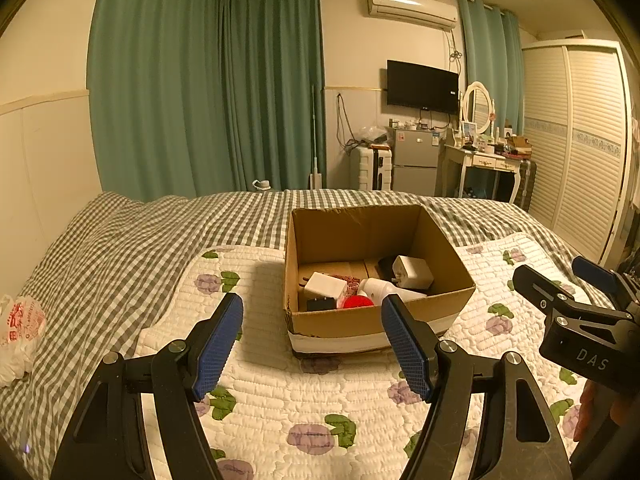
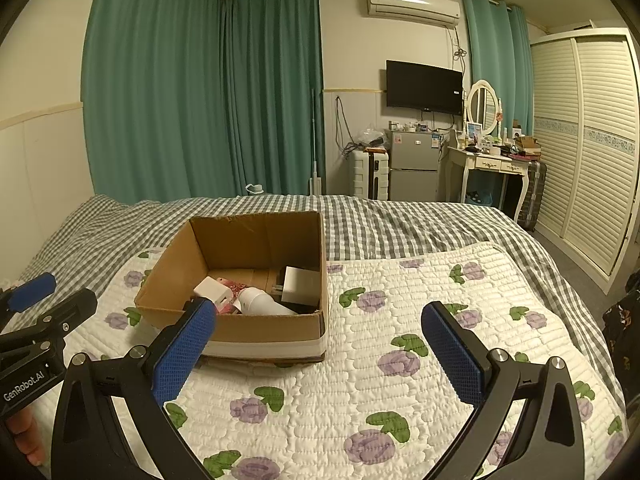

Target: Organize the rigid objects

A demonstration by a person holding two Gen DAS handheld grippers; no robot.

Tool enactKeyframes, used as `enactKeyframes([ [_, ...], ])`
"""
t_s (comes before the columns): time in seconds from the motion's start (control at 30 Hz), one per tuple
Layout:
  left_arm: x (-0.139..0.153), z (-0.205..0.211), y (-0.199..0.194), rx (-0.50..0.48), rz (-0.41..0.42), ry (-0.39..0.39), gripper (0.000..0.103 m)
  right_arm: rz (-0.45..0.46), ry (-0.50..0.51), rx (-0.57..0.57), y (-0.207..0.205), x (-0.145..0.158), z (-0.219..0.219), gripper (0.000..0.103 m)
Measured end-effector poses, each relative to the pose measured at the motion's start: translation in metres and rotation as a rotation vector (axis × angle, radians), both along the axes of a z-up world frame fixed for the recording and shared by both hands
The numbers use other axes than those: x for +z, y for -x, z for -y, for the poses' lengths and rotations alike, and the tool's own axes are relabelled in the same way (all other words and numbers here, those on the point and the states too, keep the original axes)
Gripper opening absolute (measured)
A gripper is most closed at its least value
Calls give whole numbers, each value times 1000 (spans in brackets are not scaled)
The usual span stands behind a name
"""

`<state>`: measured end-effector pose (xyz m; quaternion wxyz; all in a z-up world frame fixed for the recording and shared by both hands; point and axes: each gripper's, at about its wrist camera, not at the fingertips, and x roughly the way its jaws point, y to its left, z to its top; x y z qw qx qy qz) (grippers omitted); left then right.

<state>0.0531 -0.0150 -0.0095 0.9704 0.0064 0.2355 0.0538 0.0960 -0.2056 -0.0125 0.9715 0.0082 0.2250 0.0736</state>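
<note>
While the left wrist view looks across the bed, the left gripper sits low centre, jaws spread wide, holding nothing. Cardboard box stands mid-frame on the floral quilt, just beyond the fingertips. Inside: white adapter, white block, white bottle, red thing (can't tell what). Right gripper at right edge, apart, empty.

Right wrist view: right gripper low centre, jaws released, empty. Box centre-left; left gripper at left edge. Wardrobe far right.
</note>
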Motion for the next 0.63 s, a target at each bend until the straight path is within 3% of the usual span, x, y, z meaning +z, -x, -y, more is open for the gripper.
enactKeyframes([
  [0.63,-4,-3,-3,-4,-3,3,75,-18,-10,-5,-2,-5,0,103],
])
